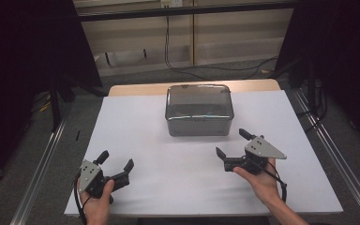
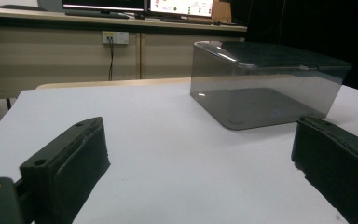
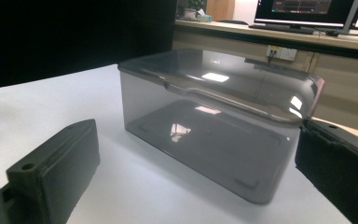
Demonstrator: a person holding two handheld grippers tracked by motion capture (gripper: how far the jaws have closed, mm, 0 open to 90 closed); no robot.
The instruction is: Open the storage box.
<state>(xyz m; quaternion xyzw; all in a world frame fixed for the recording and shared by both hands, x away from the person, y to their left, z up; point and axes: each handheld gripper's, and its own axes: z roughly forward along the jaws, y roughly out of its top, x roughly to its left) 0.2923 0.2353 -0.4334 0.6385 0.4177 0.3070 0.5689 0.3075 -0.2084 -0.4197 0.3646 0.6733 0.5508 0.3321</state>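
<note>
**Smoky plastic box waits at the far edge, both grippers spread and short of it**

The grey translucent box (image 1: 199,110), lid on, sits on the white table (image 1: 136,117) near the middle of its far edge. It looks like thin, stiff moulded plastic: probably light, with glossy walls that could slip between the pads, and a lid that may flex or pop if squeezed from above. Whether anything lies inside is hard to tell through the tinted walls; it appears empty. The safest hold would be across the two short end walls, just under the lid's rim, one gripper to each end.

The left gripper (image 1: 117,168) rests near the table's near-left corner, jaws spread wide with nothing between them, well apart from the box. The right gripper (image 1: 232,144) is nearer, just off the box's near-right corner, jaws likewise spread and empty. In the right gripper view the box (image 3: 214,123) stands ahead between the jaws, untouched.
</note>
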